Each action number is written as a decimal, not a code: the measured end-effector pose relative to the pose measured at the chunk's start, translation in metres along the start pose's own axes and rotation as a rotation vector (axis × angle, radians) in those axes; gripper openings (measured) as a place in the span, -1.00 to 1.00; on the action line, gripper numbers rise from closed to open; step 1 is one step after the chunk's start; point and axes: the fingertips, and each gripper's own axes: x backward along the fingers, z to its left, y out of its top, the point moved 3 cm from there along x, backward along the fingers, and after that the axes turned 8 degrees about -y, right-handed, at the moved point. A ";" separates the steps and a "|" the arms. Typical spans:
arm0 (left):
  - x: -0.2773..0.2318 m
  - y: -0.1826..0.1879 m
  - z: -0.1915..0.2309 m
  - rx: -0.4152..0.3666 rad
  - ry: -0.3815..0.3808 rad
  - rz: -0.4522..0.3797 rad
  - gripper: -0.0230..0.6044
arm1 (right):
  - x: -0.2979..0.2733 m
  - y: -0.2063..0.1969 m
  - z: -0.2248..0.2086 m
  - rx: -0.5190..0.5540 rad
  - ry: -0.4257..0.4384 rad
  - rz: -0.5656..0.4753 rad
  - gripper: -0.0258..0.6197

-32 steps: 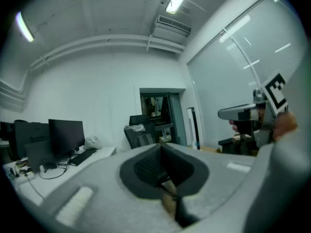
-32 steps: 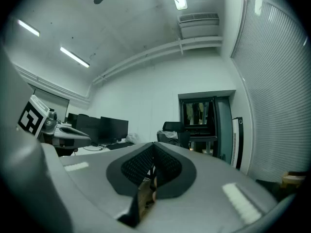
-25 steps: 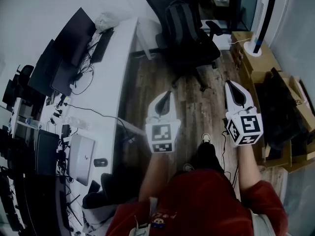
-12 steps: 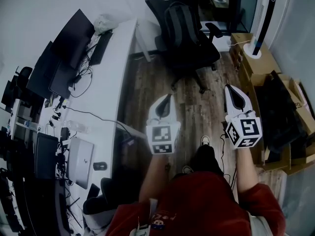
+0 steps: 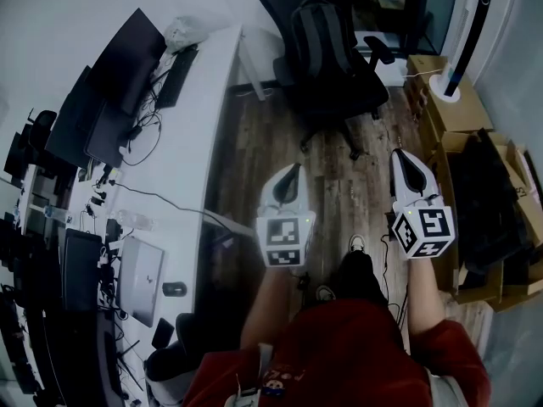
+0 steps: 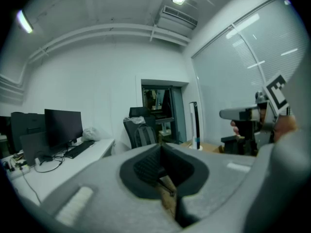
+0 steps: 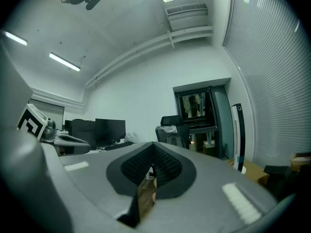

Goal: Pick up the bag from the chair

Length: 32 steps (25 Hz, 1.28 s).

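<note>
Nearest, the person in a red top holds both tools out over the wooden floor (image 5: pixel 339 185). The left tongs (image 5: pixel 291 176) are closed tip to tip with nothing between them; through the hollow behind the tips only floor shows (image 6: pixel 160 147). The right tongs (image 5: pixel 404 161) are likewise shut and empty (image 7: pixel 153 145). Both point ahead toward the chair and are well apart from it.

To the left, the long white worktop (image 5: pixel 199 134) carries a laptop (image 5: pixel 140 274) and a mouse (image 5: pixel 174 288) at the near end, then dark monitors (image 5: pixel 127 66), a keyboard (image 5: pixel 176 76) and a crumpled white sack (image 5: pixel 182 32) at the far end.

To the right sit open cardboard boxes (image 5: pixel 501 164); what fills them looks like dark packing, though it is too dim to be sure. Beyond them, a closed box (image 5: pixel 454 113) has a slim white tower (image 5: pixel 467 32) standing on it.

Farthest ahead is the black office chair (image 5: pixel 356 87). The bag (image 5: pixel 321 36), a dark backpack, stands on its seat, leaning against the backrest, long axis upright, its front facing the person (image 6: pixel 144 135) (image 7: pixel 175 140).
</note>
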 end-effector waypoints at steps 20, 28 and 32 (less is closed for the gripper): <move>-0.171 0.020 0.039 0.004 0.044 0.046 -0.94 | -0.153 -0.009 -0.106 -0.004 0.011 0.065 -0.92; -0.255 0.040 0.036 -0.009 0.046 0.071 -0.94 | -0.218 -0.005 -0.163 -0.028 0.024 0.068 -0.92; -0.285 0.051 0.035 -0.017 0.062 0.073 -0.94 | -0.241 -0.001 -0.184 -0.029 0.043 0.070 -0.92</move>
